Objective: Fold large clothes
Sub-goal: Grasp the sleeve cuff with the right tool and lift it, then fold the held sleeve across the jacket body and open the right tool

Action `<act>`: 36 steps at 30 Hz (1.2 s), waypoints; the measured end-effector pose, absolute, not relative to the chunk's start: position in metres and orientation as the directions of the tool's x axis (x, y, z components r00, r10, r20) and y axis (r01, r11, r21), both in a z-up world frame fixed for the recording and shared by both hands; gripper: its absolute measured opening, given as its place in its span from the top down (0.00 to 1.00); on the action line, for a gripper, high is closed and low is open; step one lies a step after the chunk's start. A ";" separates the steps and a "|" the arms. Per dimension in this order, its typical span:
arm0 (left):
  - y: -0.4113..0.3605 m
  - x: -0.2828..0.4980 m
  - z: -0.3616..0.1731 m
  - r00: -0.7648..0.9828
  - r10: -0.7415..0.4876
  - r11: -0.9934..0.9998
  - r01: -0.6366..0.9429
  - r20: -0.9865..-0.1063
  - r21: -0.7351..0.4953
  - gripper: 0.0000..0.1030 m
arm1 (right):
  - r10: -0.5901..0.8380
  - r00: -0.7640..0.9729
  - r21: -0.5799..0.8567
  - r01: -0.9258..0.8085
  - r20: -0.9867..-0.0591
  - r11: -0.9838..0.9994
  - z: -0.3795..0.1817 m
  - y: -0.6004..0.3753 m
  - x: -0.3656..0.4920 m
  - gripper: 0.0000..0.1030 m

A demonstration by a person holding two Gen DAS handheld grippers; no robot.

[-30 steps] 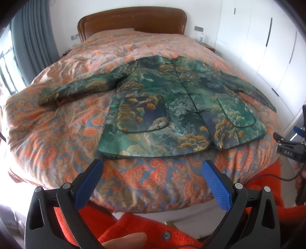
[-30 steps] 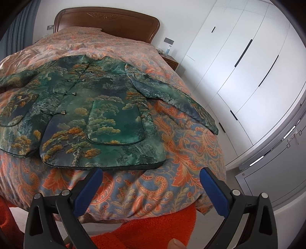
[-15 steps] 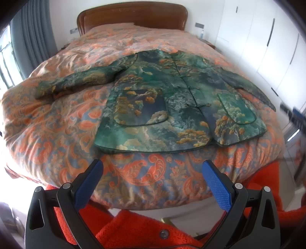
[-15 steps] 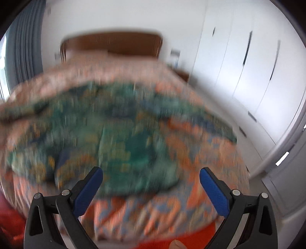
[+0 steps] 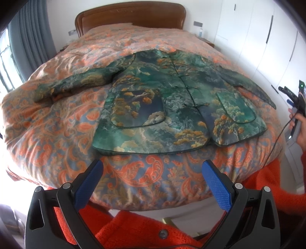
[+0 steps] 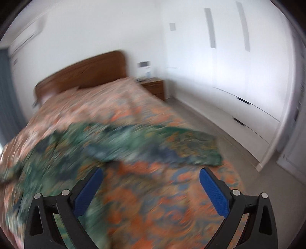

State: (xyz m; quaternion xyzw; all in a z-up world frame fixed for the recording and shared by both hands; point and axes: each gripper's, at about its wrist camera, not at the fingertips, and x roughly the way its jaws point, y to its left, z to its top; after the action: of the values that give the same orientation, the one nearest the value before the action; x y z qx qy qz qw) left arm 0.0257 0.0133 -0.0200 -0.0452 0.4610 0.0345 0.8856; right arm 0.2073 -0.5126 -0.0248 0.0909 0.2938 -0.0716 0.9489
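A green jacket (image 5: 172, 107) with a cloud and tree print lies flat, front up and buttoned, on the bed, both sleeves spread out to the sides. My left gripper (image 5: 153, 168) hangs open at the foot of the bed, short of the jacket's hem, holding nothing. At the right edge of the left wrist view a hand holds the right gripper (image 5: 294, 99) beside the right sleeve. The right wrist view is blurred by motion: my right gripper (image 6: 151, 177) is open above the bedcover, with the jacket's right sleeve (image 6: 183, 147) just ahead of it.
An orange and blue paisley bedcover (image 5: 57, 122) covers the bed below a brown wooden headboard (image 5: 130, 15). White wardrobe doors (image 6: 239, 80) line the right wall, and a nightstand (image 6: 155, 88) stands by the headboard. Grey curtains (image 5: 32, 38) hang on the left. An orange sleeve (image 5: 137, 229) fills the bottom.
The right gripper has swung quickly round to the right side of the bed, towards the jacket's right sleeve. The left gripper has barely moved. Both stay open.
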 end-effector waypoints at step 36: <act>0.004 0.029 -0.027 0.550 -0.002 0.994 -0.094 -0.835 -0.064 0.00 | 0.082 0.899 0.358 0.086 -0.431 0.930 0.026 -0.473 0.335 0.90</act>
State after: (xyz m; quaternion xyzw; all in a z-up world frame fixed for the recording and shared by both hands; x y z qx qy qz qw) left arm 0.0289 0.0039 -0.0268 -0.0506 0.4735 0.0262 0.8790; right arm 0.3345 -0.4726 0.0264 0.1873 0.2251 -0.0010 0.9562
